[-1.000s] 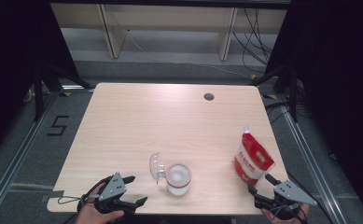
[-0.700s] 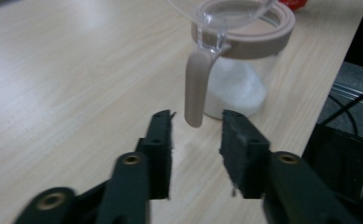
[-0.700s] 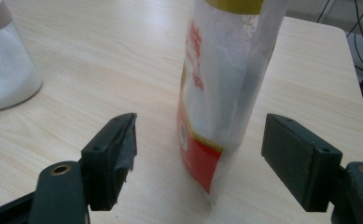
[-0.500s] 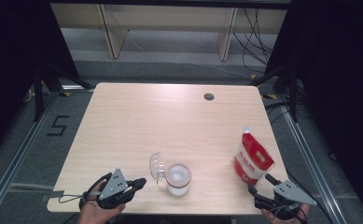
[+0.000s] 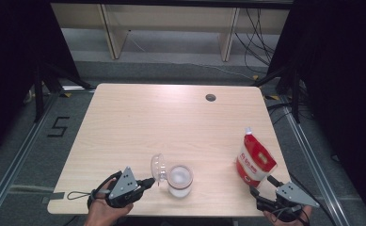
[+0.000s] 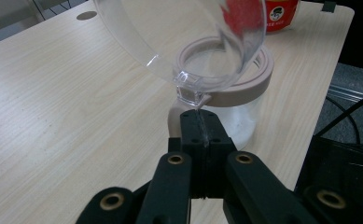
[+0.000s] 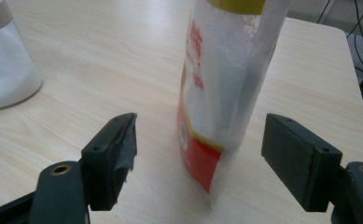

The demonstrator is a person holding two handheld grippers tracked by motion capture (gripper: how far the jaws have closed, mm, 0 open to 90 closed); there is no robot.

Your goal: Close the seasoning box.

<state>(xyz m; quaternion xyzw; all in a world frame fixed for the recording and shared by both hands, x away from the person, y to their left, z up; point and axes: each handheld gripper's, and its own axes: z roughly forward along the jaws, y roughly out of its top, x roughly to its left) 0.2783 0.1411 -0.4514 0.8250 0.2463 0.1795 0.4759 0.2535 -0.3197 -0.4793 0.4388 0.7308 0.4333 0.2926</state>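
A jar stands near the front edge of the desk. It is see-through, with a pale pink ring around its mouth and white stuff inside. Its clear lid is flipped up and leans to the left of the jar.

The left gripper sits just left of the jar, held by a hand at the front edge of the desk. Its jaws are pressed together. In the left gripper view, the tips sit right under the little clear tab of the lid, and the pink ring of the jar is just behind. The tips seem to touch the tab, but I cannot tell if they pinch it.

A red and white bag stands up on the right side of the desk, well apart from the jar. The right gripper is at the front right corner, just in front of the bag. Its jaws are spread wide. In the right gripper view, the bag stands between the two jaws of the right gripper, a bit farther back, and the pads do not touch it. The jar shows at the far left of that view.

A small dark round hole is near the back edge of the desk. Past the desk are grey floor, shelf legs and some black cables. A number five is marked on the floor to the left. Nothing lies between the jar and the bag.
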